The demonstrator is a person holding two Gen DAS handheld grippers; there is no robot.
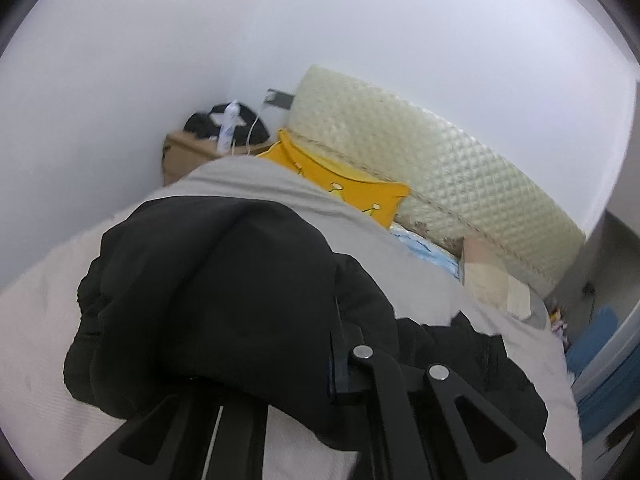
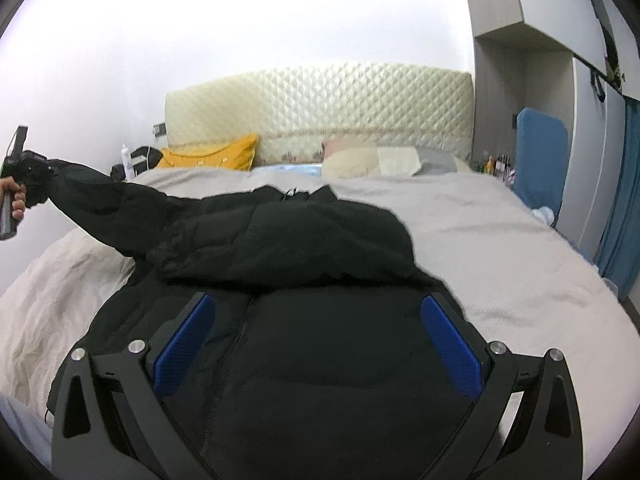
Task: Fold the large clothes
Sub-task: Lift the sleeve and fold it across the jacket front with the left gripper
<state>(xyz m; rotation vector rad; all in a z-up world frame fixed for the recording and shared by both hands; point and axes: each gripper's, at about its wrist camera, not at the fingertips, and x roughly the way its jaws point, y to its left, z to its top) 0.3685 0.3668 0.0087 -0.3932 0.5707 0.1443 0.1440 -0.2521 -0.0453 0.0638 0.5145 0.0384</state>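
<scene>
Left hand-held gripper (image 2: 30, 176) is clenching the puffy black padded jacket's (image 2: 304, 240) sleeve at frame left; right hand-held gripper (image 2: 316, 332) is hovering released above the grey bed (image 2: 500, 240).

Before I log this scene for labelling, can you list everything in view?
jacket: 1, black, spread on the bed, one sleeve lifted left
bed: 1, grey cover
headboard: 1, cream quilted, at the wall
pillow: 1, yellow, by the headboard
cushions: several, pale, by the headboard
nightstand: 1, tan, beside the bed
bottle: 1, white, on the nightstand
panel: 1, blue, right of the bed
left gripper: black, shut on the sleeve
right gripper: black, blue pads, open over the jacket
</scene>
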